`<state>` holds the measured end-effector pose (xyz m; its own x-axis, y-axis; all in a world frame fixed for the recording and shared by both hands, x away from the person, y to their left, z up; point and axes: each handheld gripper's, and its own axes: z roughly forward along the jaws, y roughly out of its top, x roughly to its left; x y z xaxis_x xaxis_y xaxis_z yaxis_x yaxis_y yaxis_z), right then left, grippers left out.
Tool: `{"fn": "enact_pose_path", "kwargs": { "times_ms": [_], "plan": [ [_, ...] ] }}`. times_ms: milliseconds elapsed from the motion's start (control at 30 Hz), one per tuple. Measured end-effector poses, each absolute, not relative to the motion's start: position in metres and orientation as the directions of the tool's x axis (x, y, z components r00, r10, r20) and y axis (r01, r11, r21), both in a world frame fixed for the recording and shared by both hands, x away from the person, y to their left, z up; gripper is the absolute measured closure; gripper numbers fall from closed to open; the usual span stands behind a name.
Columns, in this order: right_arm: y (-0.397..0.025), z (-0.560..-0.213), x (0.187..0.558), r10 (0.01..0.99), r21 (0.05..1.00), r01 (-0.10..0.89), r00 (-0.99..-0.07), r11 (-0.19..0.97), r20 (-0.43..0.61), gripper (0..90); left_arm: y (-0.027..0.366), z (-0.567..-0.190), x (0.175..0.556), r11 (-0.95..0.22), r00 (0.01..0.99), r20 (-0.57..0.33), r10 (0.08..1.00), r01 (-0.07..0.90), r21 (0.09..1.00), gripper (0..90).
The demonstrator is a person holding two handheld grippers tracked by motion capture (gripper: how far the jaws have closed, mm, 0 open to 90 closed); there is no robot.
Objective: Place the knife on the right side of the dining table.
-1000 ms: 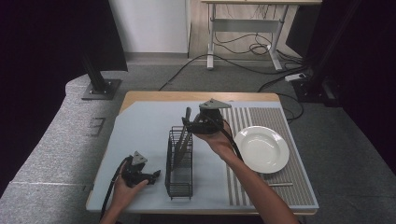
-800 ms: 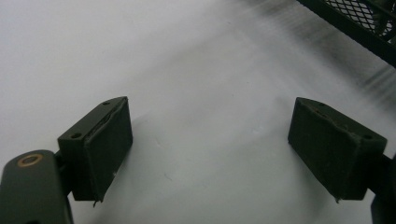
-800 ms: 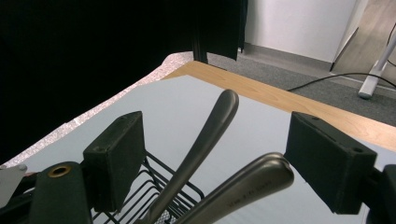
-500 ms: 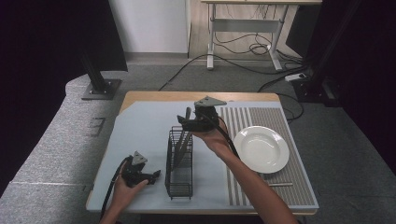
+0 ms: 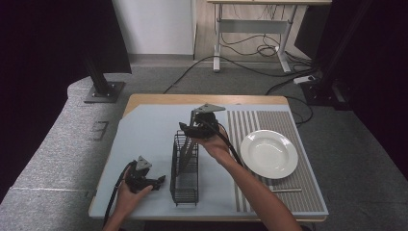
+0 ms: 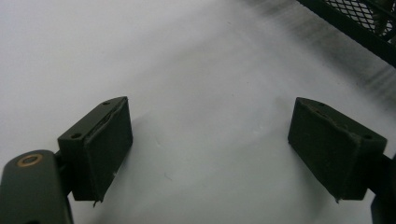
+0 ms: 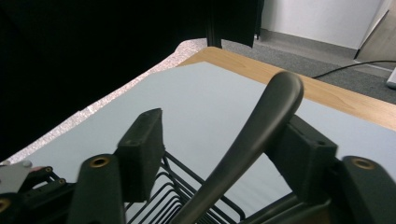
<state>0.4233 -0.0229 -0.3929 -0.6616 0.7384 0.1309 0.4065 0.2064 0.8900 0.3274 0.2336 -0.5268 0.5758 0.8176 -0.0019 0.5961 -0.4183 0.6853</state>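
Right gripper view: right gripper (image 7: 212, 154) has its jaws parted, a dark utensil handle (image 7: 261, 130) standing between them against the right-hand pad; no closed grip is evident. Below it sits the black wire rack (image 5: 185, 166), the handle leaning in its far end. Left gripper (image 6: 210, 149), jaws wide apart and holding nothing, rests on the grey mat (image 5: 144, 134) just left of the rack. White plate (image 5: 268, 154) lies right of the rack.
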Motion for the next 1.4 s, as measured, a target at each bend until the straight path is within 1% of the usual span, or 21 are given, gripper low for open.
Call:
{"fn": "enact_pose_path", "kwargs": {
  "times_ms": [33,100,167,200,233,300,367,400,433,533,600,733,800,900,967,1000,1067,1133,1233,1400],
  "plan": [
    [-0.023,-0.393,0.423,0.738,0.890,0.406,-0.662,0.206,0.131,38.6,0.234,-0.527,0.327,-0.418,0.576,-0.002,0.818,0.596,0.685,13.2],
    [-0.021,-0.395,0.422,0.741,0.892,0.400,-0.661,0.212,0.121,42.3,0.234,-0.527,0.327,-0.418,0.576,-0.002,0.818,0.596,0.685,13.1],
    [-0.020,-0.397,0.421,0.729,0.887,0.405,-0.673,0.221,0.125,47.5,0.234,-0.527,0.327,-0.418,0.576,-0.002,0.818,0.596,0.686,13.2],
    [-0.019,-0.400,0.421,0.725,0.885,0.405,-0.678,0.227,0.124,52.0,0.234,-0.527,0.327,-0.418,0.576,-0.002,0.818,0.596,0.686,13.2],
    [-0.019,-0.400,0.421,0.725,0.885,0.405,-0.678,0.227,0.124,52.0,0.234,-0.527,0.327,-0.418,0.576,-0.002,0.818,0.596,0.686,13.2],
    [-0.019,-0.403,0.421,0.720,0.882,0.415,-0.680,0.224,0.137,56.1,0.234,-0.527,0.327,-0.418,0.576,-0.001,0.818,0.595,0.686,13.2],
    [-0.019,-0.405,0.421,0.714,0.877,0.425,-0.684,0.223,0.150,60.4,0.234,-0.527,0.327,-0.418,0.575,-0.002,0.818,0.596,0.686,13.2],
    [-0.017,-0.409,0.422,0.706,0.872,0.431,-0.692,0.232,0.154,64.7,0.234,-0.527,0.327,-0.418,0.576,-0.002,0.818,0.596,0.686,13.2],
    [-0.017,-0.409,0.422,0.706,0.872,0.431,-0.692,0.232,0.154,64.7,0.234,-0.527,0.327,-0.418,0.576,-0.002,0.818,0.596,0.686,13.2],
    [-0.018,-0.413,0.421,0.693,0.876,0.426,-0.702,0.227,0.162,68.3,0.234,-0.527,0.327,-0.418,0.576,-0.002,0.818,0.596,0.686,13.2],
    [-0.021,-0.412,0.421,0.681,0.881,0.429,-0.707,0.199,0.190,73.4,0.234,-0.527,0.327,-0.418,0.575,-0.002,0.818,0.595,0.686,13.2],
    [-0.023,-0.412,0.420,0.668,0.883,0.437,-0.711,0.174,0.219,75.2,0.234,-0.527,0.327,-0.417,0.575,-0.002,0.818,0.596,0.686,13.1],
    [-0.025,-0.411,0.417,0.644,0.887,0.441,-0.719,0.135,0.260,77.6,0.234,-0.527,0.327,-0.418,0.576,-0.002,0.818,0.596,0.686,13.1],
    [-0.026,-0.409,0.414,0.627,0.894,0.432,-0.731,0.118,0.270,78.9,0.234,-0.527,0.327,-0.417,0.575,-0.002,0.818,0.595,0.686,13.1],
    [-0.028,-0.407,0.411,0.612,0.899,0.428,-0.736,0.091,0.288,81.2,0.234,-0.527,0.327,-0.417,0.575,-0.001,0.818,0.595,0.687,13.1],
    [-0.031,-0.403,0.409,0.593,0.900,0.431,-0.741,0.062,0.314,83.5,0.234,-0.527,0.327,-0.418,0.575,-0.001,0.818,0.596,0.686,13.1],
    [-0.033,-0.400,0.407,0.588,0.905,0.423,-0.745,0.051,0.315,83.7,0.234,-0.527,0.327,-0.418,0.576,-0.002,0.818,0.596,0.686,13.1],
    [-0.036,-0.393,0.402,0.608,0.932,0.359,-0.752,0.055,0.254,83.7,0.234,-0.527,0.327,-0.418,0.576,-0.001,0.818,0.596,0.686,13.2],
    [-0.040,-0.389,0.399,0.604,0.934,0.356,-0.752,0.032,0.266,83.7,0.234,-0.527,0.327,-0.418,0.575,-0.002,0.818,0.596,0.686,13.1],
    [-0.054,-0.378,0.394,0.605,0.948,0.319,-0.751,-0.015,0.262,83.8,0.234,-0.527,0.327,-0.418,0.576,-0.002,0.818,0.596,0.686,13.1]
  ]
}}
